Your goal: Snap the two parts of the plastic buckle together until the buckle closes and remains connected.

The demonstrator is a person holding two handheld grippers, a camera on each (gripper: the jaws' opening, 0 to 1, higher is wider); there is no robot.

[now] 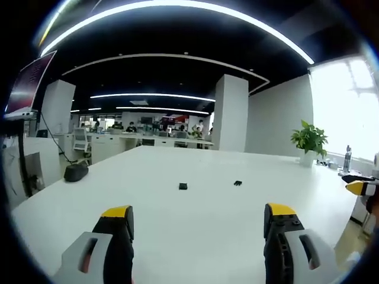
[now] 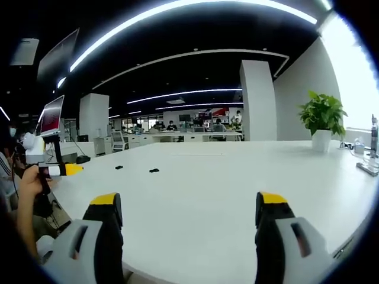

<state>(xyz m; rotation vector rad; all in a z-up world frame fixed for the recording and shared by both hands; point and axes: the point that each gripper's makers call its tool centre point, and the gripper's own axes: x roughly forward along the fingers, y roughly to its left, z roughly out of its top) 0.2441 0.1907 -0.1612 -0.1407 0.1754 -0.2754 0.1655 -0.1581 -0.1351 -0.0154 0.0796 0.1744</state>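
Two small black buckle parts lie apart from each other out on the white table [image 1: 195, 225]: the left buckle part [image 1: 183, 186] and the right buckle part [image 1: 237, 183], both well ahead of you. Your left gripper [image 1: 198, 216] hangs over the near edge, jaws spread wide, nothing between them. Your right gripper [image 2: 188, 204] is the same, jaws wide apart and empty. A potted plant [image 1: 308, 142] stands near the table's far right corner.

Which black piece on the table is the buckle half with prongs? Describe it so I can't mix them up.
On the big white table, two small black pieces lie apart ahead of the left gripper. The pronged-looking buckle half is the one nearer the potted plant. The other buckle half looks squarer; details are tiny.
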